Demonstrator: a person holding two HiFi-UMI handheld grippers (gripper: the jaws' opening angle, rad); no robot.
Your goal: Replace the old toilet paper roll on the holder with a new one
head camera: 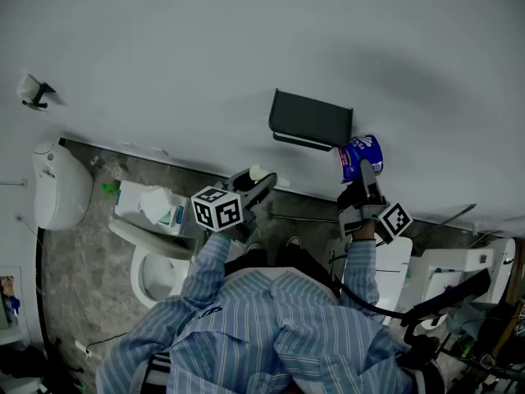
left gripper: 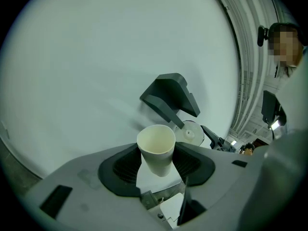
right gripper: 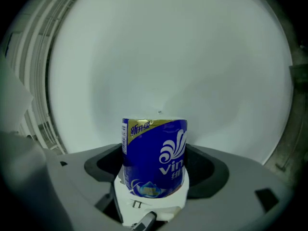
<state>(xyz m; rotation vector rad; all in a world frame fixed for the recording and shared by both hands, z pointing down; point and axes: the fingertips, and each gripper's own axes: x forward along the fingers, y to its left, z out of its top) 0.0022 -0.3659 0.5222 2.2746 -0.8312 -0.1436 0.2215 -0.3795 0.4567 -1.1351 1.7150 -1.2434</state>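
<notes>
A dark grey toilet paper holder (head camera: 310,120) is mounted on the pale wall, its cover tilted up in the left gripper view (left gripper: 169,98). My left gripper (head camera: 256,184) is below and left of it, shut on a bare white cardboard core (head camera: 257,172) that stands between the jaws (left gripper: 156,148). My right gripper (head camera: 362,177) is just right of the holder, shut on a new roll in a blue wrapper (head camera: 361,156). The right gripper view shows that roll (right gripper: 154,155) upright between the pads. Its round end (left gripper: 191,133) shows under the holder.
A toilet bowl (head camera: 156,269) stands below the left gripper, with a white box of tissues (head camera: 152,206) on the floor beside it. A white fixture (head camera: 57,187) hangs at far left. Dark equipment (head camera: 459,294) crowds the lower right.
</notes>
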